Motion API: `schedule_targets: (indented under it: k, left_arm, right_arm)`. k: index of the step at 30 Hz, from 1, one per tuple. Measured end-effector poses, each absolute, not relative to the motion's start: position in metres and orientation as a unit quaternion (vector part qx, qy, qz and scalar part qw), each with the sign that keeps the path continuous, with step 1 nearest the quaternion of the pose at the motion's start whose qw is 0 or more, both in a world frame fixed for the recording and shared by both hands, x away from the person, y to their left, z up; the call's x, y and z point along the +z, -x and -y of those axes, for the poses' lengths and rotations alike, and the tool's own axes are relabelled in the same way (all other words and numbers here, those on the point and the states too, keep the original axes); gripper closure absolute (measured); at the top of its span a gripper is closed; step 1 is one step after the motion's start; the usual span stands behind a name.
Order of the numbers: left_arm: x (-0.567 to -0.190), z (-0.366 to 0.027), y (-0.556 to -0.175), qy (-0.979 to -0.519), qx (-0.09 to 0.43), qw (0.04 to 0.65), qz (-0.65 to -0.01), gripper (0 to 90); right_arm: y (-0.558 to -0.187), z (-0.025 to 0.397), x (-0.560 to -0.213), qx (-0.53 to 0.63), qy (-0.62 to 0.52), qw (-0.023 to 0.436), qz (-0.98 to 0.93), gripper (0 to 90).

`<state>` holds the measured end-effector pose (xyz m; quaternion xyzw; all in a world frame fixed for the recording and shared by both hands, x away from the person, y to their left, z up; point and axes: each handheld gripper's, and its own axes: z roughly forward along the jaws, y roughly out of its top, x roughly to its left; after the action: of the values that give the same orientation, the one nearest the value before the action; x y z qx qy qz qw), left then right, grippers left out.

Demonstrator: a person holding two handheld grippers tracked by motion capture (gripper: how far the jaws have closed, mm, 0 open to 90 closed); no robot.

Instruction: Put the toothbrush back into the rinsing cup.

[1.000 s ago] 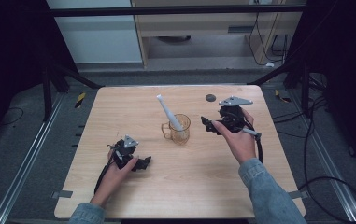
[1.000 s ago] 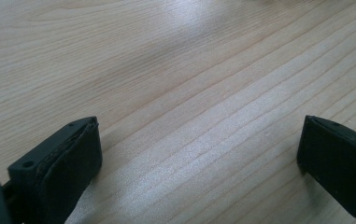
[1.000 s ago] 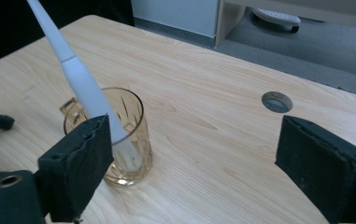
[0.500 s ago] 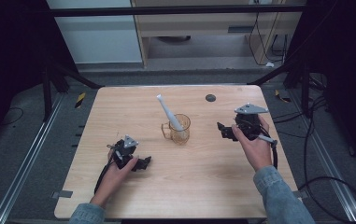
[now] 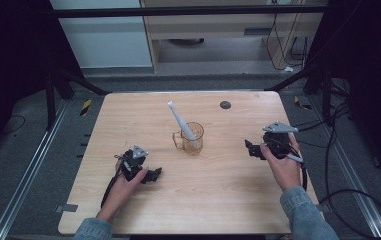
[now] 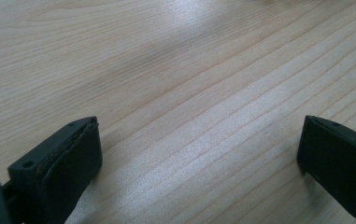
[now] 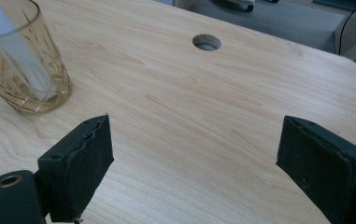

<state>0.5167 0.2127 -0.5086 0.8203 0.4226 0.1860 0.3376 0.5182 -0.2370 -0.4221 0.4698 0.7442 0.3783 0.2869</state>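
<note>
At the centre of the desk [image 5: 218, 200] stands an amber glass mug [image 5: 193, 138], upright, its handle turned toward the person's left. A white, tapered toothbrush-like tool [image 5: 180, 118] rests inside it — lower end in the mug, upper end leaning out over the rim toward the far left. The right gripper view shows the same mug [image 7: 21, 70] at its upper left with the white tool [image 7: 14, 51] inside the glass.

Right gripper [image 5: 250, 149]: held in the person's right hand [image 5: 284, 167] near the desk's right edge, well apart from the mug, pointing toward it. Jaws stand wide apart with bare wood between them; nothing is gripped. Its own view shows the gripper [image 7: 194, 158] low over the desk, with a round cable hole [image 7: 206, 42] in the board beyond it. The same hole [image 5: 225, 104] appears in the high view near the far edge, right of the mug.

Left gripper [image 5: 155, 174]: held in the person's left hand [image 5: 125, 187] at the near left of the desk, apart from the mug, pointing right. In its own view the gripper [image 6: 199, 154] has its jaws spread wide — plain wood grain lies between them, nothing held.

Grey floor and trailing cables [image 5: 338, 130] surround the desk.
</note>
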Motion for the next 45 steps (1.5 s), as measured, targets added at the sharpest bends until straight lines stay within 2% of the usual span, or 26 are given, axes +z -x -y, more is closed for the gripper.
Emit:
schedule_targets:
  k: [20,45]
  left_arm:
    - [-0.509,-0.213,-0.517,-0.82,0.186,0.338,-0.423,0.0]
    - [-0.509,-0.213,-0.517,-0.82,0.186,0.337,-0.423,0.0]
  right_arm:
    - [-0.522,0.248,-0.46,0.347,-0.498,0.271,-0.747,12.2]
    - [-0.552,0.269,-0.495,0.338,-0.554,0.264,-0.713,11.8]
